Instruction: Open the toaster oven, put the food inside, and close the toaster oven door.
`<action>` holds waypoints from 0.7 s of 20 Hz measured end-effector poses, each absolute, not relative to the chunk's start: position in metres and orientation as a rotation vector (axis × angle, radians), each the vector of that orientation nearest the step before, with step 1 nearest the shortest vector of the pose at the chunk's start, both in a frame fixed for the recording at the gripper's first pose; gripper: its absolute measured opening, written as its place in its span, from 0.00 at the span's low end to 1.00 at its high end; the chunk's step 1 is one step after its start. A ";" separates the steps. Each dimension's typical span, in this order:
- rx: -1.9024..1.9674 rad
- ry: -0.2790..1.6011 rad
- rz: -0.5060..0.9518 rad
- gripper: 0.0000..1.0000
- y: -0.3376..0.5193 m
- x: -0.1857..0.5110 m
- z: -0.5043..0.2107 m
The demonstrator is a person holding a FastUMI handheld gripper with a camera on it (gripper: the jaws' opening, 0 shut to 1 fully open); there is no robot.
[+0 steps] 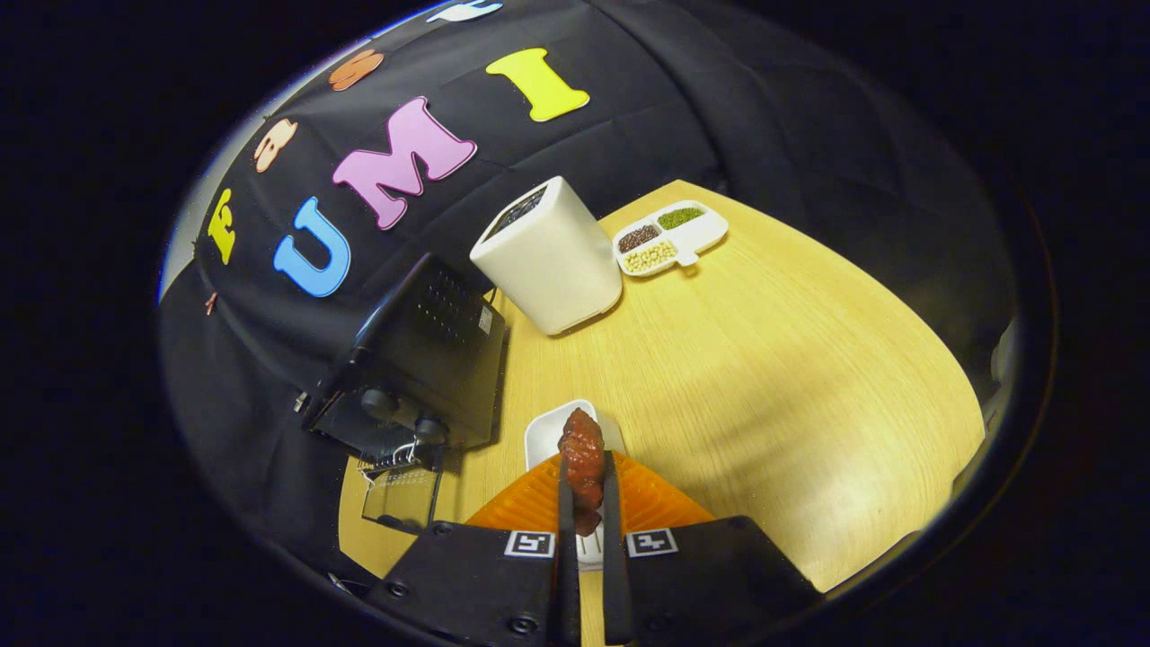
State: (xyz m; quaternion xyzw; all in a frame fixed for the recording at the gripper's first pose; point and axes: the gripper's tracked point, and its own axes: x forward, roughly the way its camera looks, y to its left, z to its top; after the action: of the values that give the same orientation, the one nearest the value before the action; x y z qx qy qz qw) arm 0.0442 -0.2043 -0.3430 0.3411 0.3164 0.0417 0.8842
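Toaster oven (422,359): black, on the table (809,377) against the booth wall; door (402,496) dropped open, glass panel lying forward toward the table edge, two knobs on the front.

Plate (550,429): small, white, on the table just right of the toaster oven's open door; partly covered by the claw's orange fingers.

Food (582,463): reddish-brown glazed piece, probably meat, though the fisheye view is too coarse to be sure; held above the plate, right of the toaster oven and outside it.

Claw (584,481): closed on the food, both fingers pressing its sides.

White container (548,256): tall, rounded, dark top; behind and right of the toaster oven.

Divided dish (669,235): white, three compartments of dark, pale and green grains; farther right of the toaster oven, beyond the container.
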 end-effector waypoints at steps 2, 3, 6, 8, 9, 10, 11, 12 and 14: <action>0.710 0.629 0.046 0.14 -0.208 0.045 -0.327; 0.707 0.607 0.032 0.14 -0.208 0.046 -0.316; 0.704 0.537 0.021 0.14 -0.195 0.044 -0.272; 0.710 0.499 0.026 0.14 -0.172 0.042 -0.246; 0.716 0.489 0.029 0.14 -0.159 0.043 -0.237; 0.725 0.480 0.039 0.14 -0.141 0.042 -0.228; 0.732 0.473 0.053 0.14 -0.121 0.041 -0.220; 0.736 0.475 0.073 0.14 -0.099 0.040 -0.216; 0.740 0.487 0.114 0.14 -0.052 0.038 -0.213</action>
State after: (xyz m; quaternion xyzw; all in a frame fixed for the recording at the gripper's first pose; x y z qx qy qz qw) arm 0.0376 -0.0524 -0.2132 0.3580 0.2353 0.0552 0.9019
